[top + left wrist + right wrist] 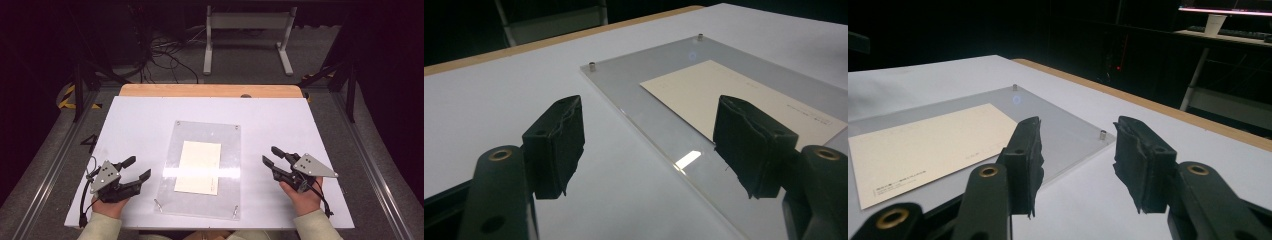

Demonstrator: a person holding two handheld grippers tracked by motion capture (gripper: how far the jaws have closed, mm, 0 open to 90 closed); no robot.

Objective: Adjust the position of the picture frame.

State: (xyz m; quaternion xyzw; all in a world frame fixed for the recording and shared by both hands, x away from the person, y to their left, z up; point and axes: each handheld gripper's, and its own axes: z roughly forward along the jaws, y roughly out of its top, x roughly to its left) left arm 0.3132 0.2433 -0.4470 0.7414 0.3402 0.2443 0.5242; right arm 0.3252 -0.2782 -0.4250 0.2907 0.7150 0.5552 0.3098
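Acrylic plate: slick; may skid if nudged.
Card: flat, hard to pinch.
Left gripper: jaws spread, empty.
Right gripper: jaws spread, empty.

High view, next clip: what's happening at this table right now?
A person sits at a white table with a gripper in each hand. The left gripper and the right gripper rest on either side of a clear plastic sheet with small pegs at its corners. A cream card lies under or in that sheet. Both grippers are open, holding nothing, and neither touches the sheet; the handling has not yet begun.
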